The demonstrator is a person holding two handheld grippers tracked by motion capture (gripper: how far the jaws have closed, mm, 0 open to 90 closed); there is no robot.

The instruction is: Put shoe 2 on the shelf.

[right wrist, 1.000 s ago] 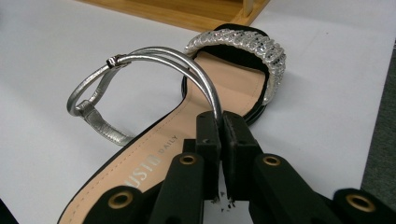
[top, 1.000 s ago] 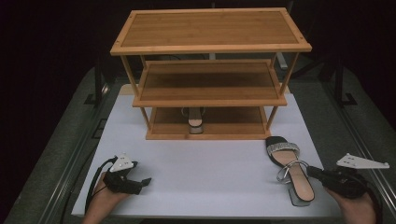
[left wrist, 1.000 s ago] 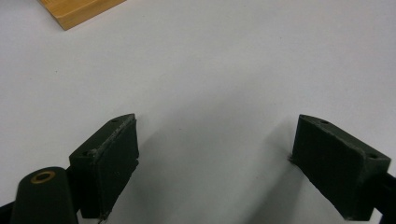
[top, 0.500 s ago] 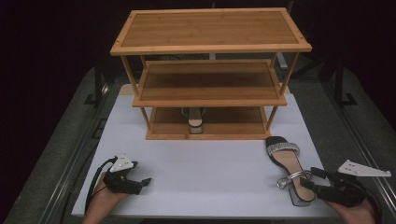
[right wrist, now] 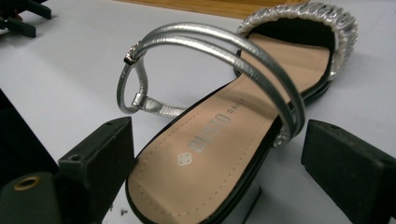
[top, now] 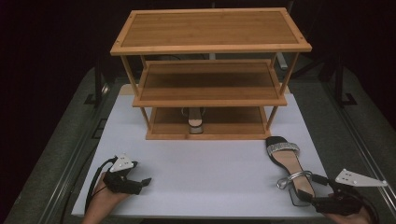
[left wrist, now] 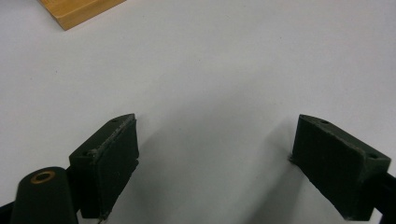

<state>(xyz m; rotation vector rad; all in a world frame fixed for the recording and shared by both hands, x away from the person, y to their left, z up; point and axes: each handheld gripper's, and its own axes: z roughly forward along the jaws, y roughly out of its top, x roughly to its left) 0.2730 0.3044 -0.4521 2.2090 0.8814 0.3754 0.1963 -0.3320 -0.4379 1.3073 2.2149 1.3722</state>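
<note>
Since a moment ago, my right gripper (top: pixel 312 192) has slid in toward the heel of the sandal (top: pixel 288 165) and its jaws have just been opening, so now they stand wide apart with the heel end between them but not squeezed. That sandal lies flat on the white table (top: pixel 210 172) near the right front corner, toe pointing at the wooden rack (top: pixel 210 70), and 1 more shoe (top: pixel 195 122) sits on the rack's bottom shelf. My left gripper (top: pixel 140 182) rests on the table at the left front, jaws wide open and holding nothing.
</note>
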